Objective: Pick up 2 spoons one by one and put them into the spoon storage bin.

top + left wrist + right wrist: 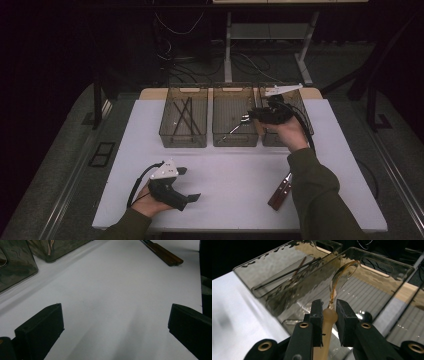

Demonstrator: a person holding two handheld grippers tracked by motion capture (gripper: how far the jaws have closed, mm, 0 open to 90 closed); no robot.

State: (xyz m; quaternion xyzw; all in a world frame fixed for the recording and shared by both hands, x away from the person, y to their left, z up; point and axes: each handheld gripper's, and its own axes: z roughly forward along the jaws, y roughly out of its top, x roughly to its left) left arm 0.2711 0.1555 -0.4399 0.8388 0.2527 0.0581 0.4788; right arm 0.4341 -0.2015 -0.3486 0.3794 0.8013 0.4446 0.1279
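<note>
The right tool (329,311) pinches a spoon (342,277) by the neck where its pale handle meets the shiny bowl, and that spoon hangs over the middle bin (372,267) of three clear smoky bins standing side by side at the far edge of the tabletop (235,175). The spoon's long axis runs straight on from the tool, bowl forward and up, handle back between the pads, so it points along the bin's length and, I judge, needs only to go down and be let go to land inside. In the high view the right tool (257,116) sits over the gap between the middle bin (235,90) and the right bin (306,112), far closer to them than the left tool (184,185), which rests low at the near left with its jaws spread wide and nothing between them; the left gripper view shows bare tabletop (112,297) between those black pads (40,327). Counting: three bins; the left bin (184,90) holds a few dark thin sticks, too crossed to count surely; the middle one holds at least one piece of shiny cutlery; one spoon is in the tool; one wooden-handled knife (280,190) lies on the tabletop by the right sleeve, nearer the right hand
</note>
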